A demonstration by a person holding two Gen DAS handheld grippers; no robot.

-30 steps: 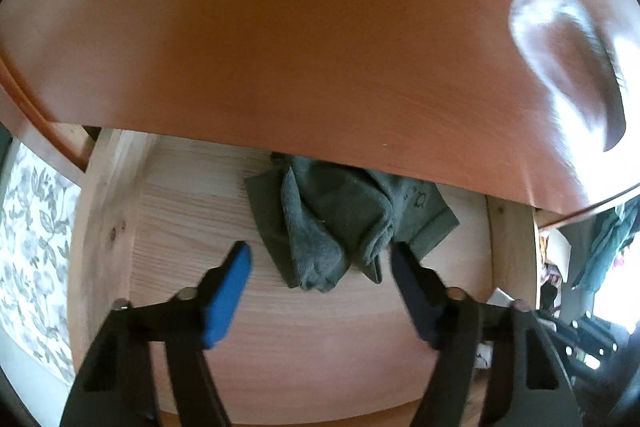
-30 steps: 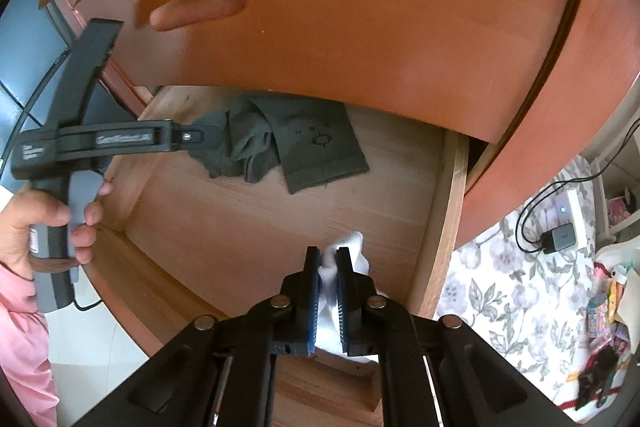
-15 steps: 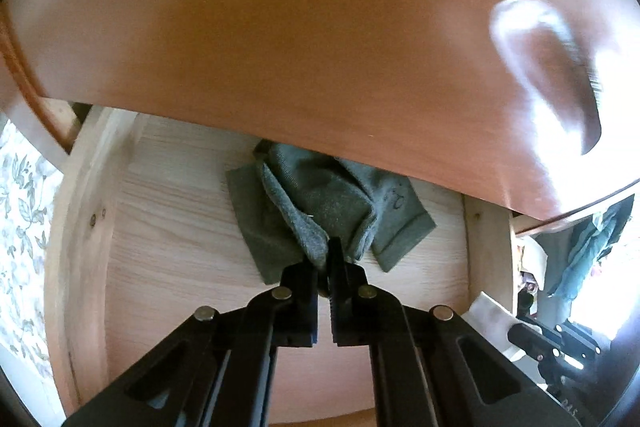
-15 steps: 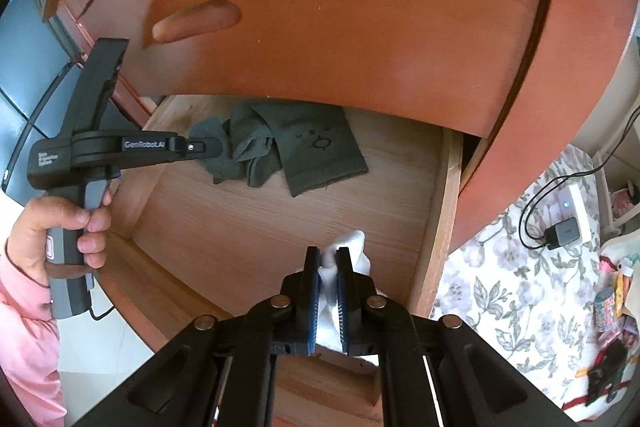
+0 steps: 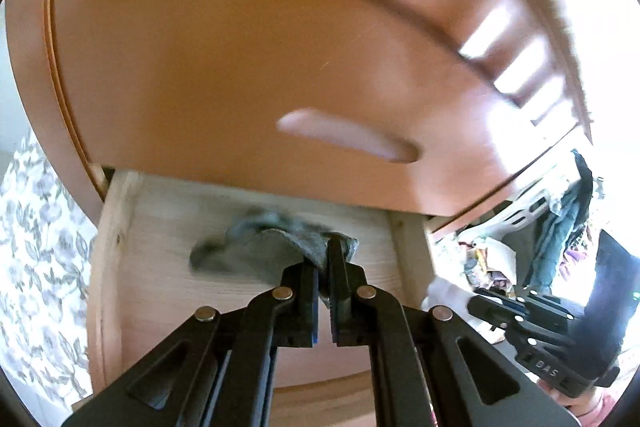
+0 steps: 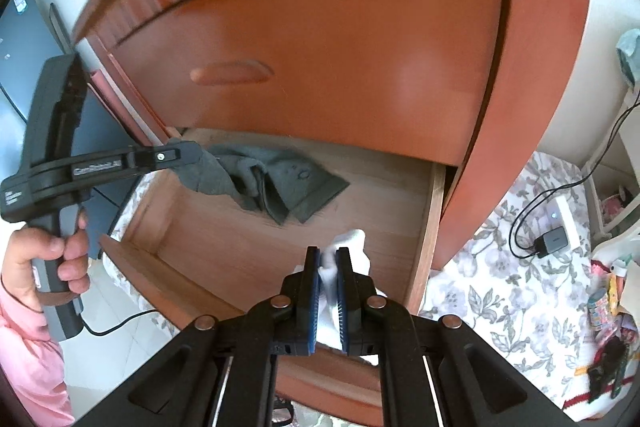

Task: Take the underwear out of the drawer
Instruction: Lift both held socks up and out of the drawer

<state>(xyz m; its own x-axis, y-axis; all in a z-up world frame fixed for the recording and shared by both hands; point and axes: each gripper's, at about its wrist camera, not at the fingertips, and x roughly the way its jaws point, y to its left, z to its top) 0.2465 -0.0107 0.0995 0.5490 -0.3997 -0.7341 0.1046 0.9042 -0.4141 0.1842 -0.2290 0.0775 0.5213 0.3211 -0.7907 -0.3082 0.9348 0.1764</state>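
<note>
The grey-green underwear [image 6: 276,179] hangs half lifted over the pale wooden floor of the open drawer [image 6: 434,223]. One end trails on the wood while my left gripper [image 6: 194,157] is shut on the other. In the left wrist view the blurred underwear [image 5: 256,251] bunches up ahead of my left gripper [image 5: 324,269], with a fold pinched between the jaws. My right gripper [image 6: 329,263] is shut on a white cloth [image 6: 352,241] near the drawer's front right corner. The left wrist view also shows my right gripper [image 5: 480,303] and the white cloth [image 5: 444,293] at the right.
A closed reddish drawer front [image 6: 320,67] with a recessed handle [image 6: 232,73] overhangs the open drawer. Floral fabric [image 6: 500,267] lies to the right with a charger and cable [image 6: 552,241]. A hand [image 6: 52,255] in a pink sleeve holds the left tool. Hanging clothes [image 5: 568,227] are far right.
My left gripper went from open around the underwear to shut on it, then rose and pulled back, lifting one end. My right gripper kept hold of the white cloth and drew back slightly.
</note>
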